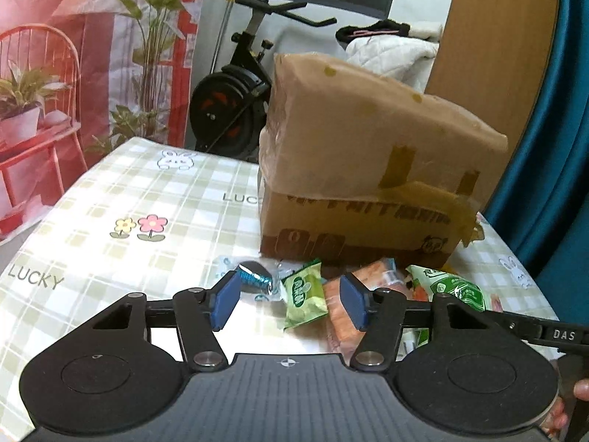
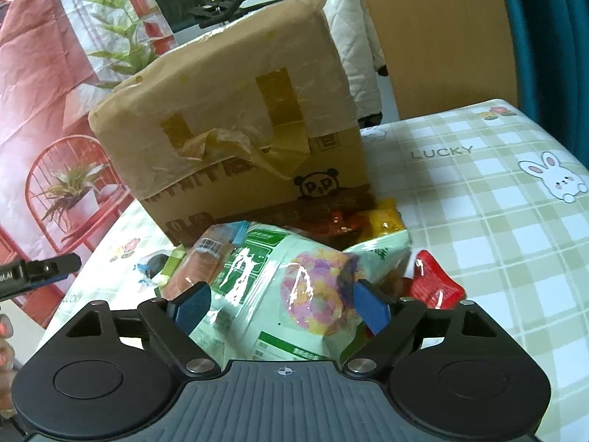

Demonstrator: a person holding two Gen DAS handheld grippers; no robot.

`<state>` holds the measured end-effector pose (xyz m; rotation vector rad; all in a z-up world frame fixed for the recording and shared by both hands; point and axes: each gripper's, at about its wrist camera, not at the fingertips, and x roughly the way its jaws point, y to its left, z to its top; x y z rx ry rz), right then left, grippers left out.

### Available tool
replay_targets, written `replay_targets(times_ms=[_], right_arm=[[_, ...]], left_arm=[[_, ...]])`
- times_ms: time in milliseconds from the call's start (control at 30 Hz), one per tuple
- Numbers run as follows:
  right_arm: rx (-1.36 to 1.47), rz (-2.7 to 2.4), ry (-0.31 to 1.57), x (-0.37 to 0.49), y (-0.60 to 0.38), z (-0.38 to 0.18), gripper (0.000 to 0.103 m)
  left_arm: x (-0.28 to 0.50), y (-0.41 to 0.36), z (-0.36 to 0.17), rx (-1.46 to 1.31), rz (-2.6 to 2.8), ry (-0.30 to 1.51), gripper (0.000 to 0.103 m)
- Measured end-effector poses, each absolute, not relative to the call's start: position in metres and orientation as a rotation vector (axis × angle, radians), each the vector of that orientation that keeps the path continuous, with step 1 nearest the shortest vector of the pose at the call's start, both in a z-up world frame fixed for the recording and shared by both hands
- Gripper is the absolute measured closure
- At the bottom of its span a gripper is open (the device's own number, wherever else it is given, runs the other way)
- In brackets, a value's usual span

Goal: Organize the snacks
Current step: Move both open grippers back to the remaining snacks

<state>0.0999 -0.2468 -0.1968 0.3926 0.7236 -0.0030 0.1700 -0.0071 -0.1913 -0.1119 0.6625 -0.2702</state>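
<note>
A pile of snack packets lies on the checked tablecloth in front of a taped cardboard box (image 1: 368, 154). My left gripper (image 1: 291, 300) is open and low over the pile. A small green packet (image 1: 305, 298) lies between its blue pads, touched by neither. An orange packet (image 1: 338, 316) lies by the right pad and a blue-silver wrapper (image 1: 254, 276) by the left pad. My right gripper (image 2: 281, 307) is open around a large pale green bag (image 2: 294, 287) with a coloured ring printed on it. Beside that bag are a red packet (image 2: 434, 287) and an orange packet (image 2: 198, 265).
The cardboard box (image 2: 239, 118) stands close behind the pile. Yellow and red wrappers (image 2: 368, 221) lie at its foot. The tablecloth (image 1: 129, 202) stretches left of the box and right of it (image 2: 478, 202). An exercise bike (image 1: 235, 103) and a patterned backdrop stand beyond the table.
</note>
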Motion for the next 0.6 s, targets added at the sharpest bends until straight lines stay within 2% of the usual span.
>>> replay_targets(times_ms=[267,600], right_arm=[[0.261,0.063,0.742,0.121,-0.224,-0.201,0.022],[0.300,0.136,0.723,0.112,-0.240,-0.193,0.027]], left_arm=[[0.177,-0.003,-0.198,-0.124,-0.262,0.689,0.043],[0.184,-0.005,-0.198,-0.148,-0.265,0.691,0.043]])
